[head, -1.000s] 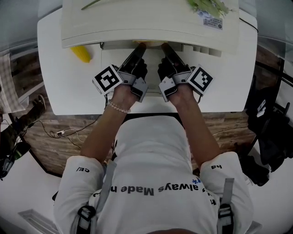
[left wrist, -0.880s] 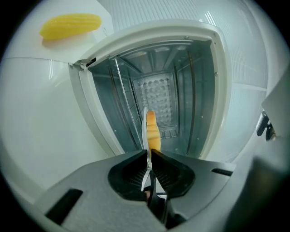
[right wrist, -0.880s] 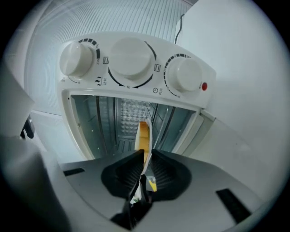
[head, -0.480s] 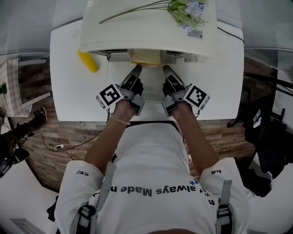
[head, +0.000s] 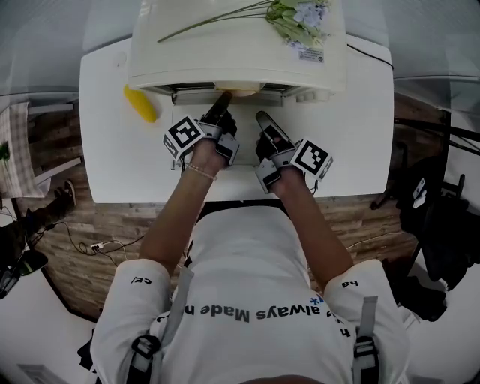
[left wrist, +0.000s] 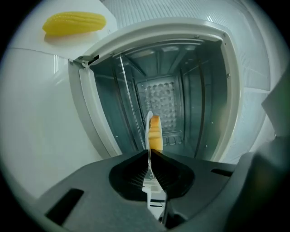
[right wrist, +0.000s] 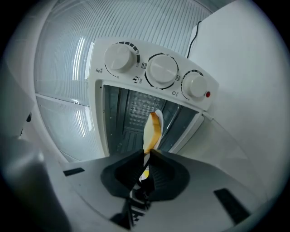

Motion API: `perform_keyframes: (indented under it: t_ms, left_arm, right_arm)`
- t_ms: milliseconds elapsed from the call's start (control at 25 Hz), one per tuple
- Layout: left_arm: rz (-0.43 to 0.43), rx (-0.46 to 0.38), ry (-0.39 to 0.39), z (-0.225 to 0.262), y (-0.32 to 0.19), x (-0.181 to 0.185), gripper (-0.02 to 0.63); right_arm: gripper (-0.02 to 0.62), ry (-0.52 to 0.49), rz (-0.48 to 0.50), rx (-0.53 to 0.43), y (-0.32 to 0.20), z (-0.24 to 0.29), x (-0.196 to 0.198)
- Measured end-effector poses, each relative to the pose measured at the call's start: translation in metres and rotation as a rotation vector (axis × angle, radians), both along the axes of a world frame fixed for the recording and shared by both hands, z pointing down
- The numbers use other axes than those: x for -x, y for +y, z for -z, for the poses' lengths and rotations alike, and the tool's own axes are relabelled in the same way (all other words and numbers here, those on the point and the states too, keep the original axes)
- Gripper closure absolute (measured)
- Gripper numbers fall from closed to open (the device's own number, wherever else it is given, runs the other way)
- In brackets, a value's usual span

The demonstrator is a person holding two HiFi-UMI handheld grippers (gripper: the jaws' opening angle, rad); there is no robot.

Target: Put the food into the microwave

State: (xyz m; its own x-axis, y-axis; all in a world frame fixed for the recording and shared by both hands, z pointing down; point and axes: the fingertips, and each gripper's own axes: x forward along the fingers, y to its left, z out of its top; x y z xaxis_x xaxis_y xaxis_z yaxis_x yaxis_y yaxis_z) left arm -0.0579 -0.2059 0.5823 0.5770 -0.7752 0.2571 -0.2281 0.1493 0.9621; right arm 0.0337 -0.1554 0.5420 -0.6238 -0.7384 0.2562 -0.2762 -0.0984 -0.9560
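Observation:
A white plate with yellow-orange food [left wrist: 154, 131] is held edge-on at the mouth of the cream microwave [head: 240, 52], whose door is open. My left gripper [left wrist: 149, 154] is shut on the plate's rim, and its tip [head: 223, 97] is at the opening. My right gripper [right wrist: 146, 156] is also shut on the plate [right wrist: 152, 129] and sits slightly further back [head: 262, 118]. In the head view only a sliver of the food [head: 241, 92] shows under the microwave's top. The grey cavity [left wrist: 167, 90] lies straight ahead.
A yellow corn cob [head: 140, 103] lies on the white table [head: 105, 150] left of the microwave. Three knobs [right wrist: 156, 68] sit beside the opening. Flowers [head: 296, 13] lie on the microwave's top. The opened door's hinge [left wrist: 84, 61] is close to the left gripper.
Half a second ago more of the plate showed in front of the opening; now it is mostly under the microwave's top. The left gripper has moved forward to the opening.

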Motion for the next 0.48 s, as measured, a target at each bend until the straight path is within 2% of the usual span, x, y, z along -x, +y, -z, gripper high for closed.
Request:
perform_keyframes:
  t_ms: [200, 320, 480]
  left_arm:
    - [-0.004, -0.012, 0.003, 0.0, -0.009, -0.004, 0.578]
    - [-0.029, -0.027, -0.052, 0.006, -0.002, -0.003, 0.474]
    - [-0.044, -0.026, -0.117, 0.013, 0.021, 0.007, 0.456]
  right_arm:
    - [0.571, 0.008, -0.007, -0.008, 0.002, 0.004, -0.005]
    - [0.571, 0.033, -0.008, -0.02, 0.003, 0.008, -0.011]
    - [0.571, 0.106, 0.014, -0.077, 0.004, 0.021, -0.019]
